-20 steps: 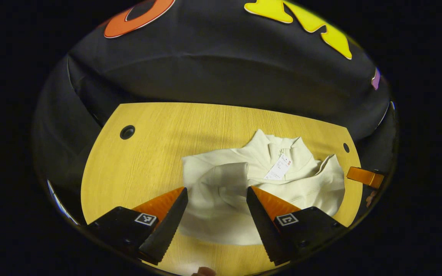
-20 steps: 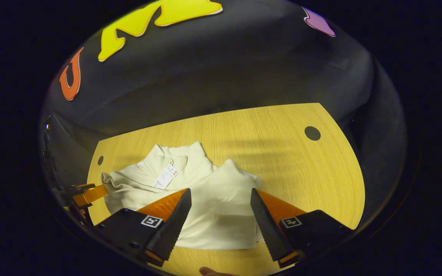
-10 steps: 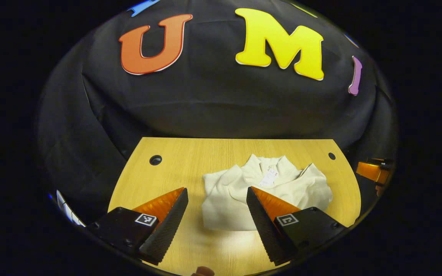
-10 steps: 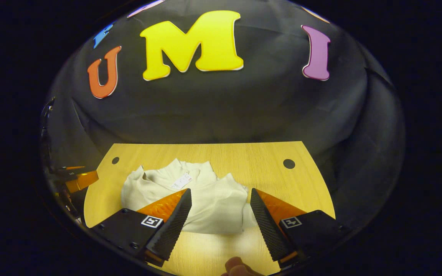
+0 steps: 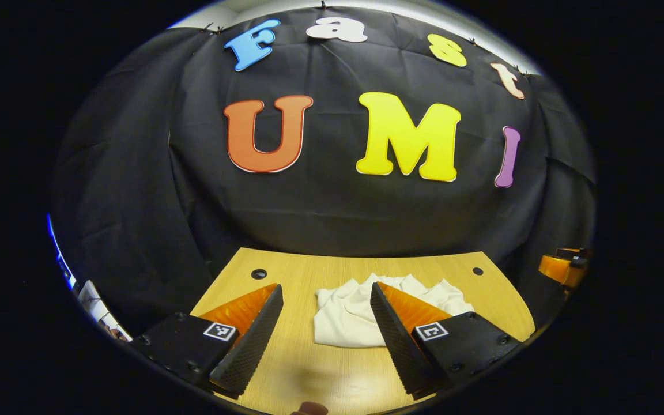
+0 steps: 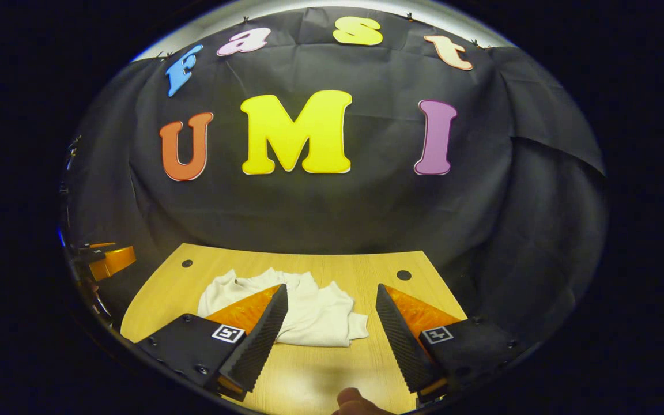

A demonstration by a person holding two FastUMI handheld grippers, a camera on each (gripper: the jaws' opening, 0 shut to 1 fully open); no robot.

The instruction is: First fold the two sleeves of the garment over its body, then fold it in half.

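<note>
A cream garment [image 5: 349, 314] lies folded into a compact bundle on the wooden table [image 5: 303, 276]. In the right gripper view the same garment [image 6: 314, 308] sits toward the table's left half. My left gripper [image 5: 326, 328] stands open above the near side of the table, nothing between its fingers, well back from the cloth. My right gripper [image 6: 332, 331] is open too and holds nothing. The far side of the bundle is hidden behind the fingers in both views. The right gripper [image 5: 559, 268] shows off the table's right edge, the left gripper [image 6: 107, 259] off its left edge.
The table [image 6: 366, 265] has round cable holes near its back corners: one hole [image 5: 259, 274] at the left, another hole [image 6: 404, 275] at the right. Black cloth wall stands close behind the table. A fingertip [image 6: 352, 400] shows at the bottom edge.
Both grippers have pulled back and tilted up from the garment, which now looks smaller and lower in each view. Both stayed open throughout. The garment itself has not moved.
</note>
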